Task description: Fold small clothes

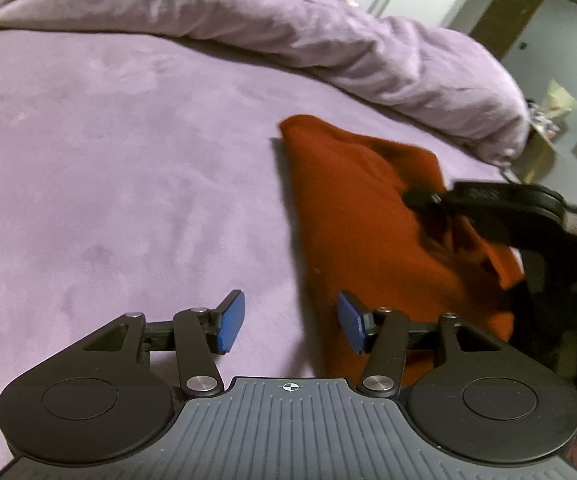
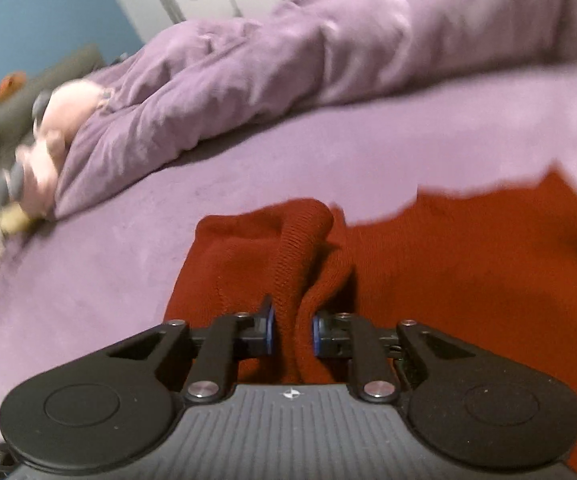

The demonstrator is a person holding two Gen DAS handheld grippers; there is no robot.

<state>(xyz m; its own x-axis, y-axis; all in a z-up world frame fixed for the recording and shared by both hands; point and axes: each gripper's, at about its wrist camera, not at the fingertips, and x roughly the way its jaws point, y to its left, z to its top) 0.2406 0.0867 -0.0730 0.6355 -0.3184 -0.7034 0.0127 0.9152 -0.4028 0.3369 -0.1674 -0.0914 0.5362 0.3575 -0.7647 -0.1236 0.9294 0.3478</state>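
Red knit garment point(image 2: 468, 264) — soft, light, limp by the look of it; likely to sag and drape wherever unsupported, and thick enough to bunch instead of creasing sharply. Probably grippy, not slippery, given the ribbed weave. Best taken at an edge or corner, with a second hold on the opposite side to keep the fold line straight. Lies on the bed point(image 1: 108, 160) over the purple sheet, near its edge, well short of the heaped purple duvet point(image 1: 288, 28) behind. Rust-red, ribbed knit, rumpled, one raised ridge of cloth standing up in the middle; exact kind of garment not clear. Right tool point(image 2: 293, 332) clamped on that ridge, pads pressing from both sides. Left tool point(image 1: 290, 320) spread apart and holding nothing — right pad over the garment's near edge, left pad over bare sheet.
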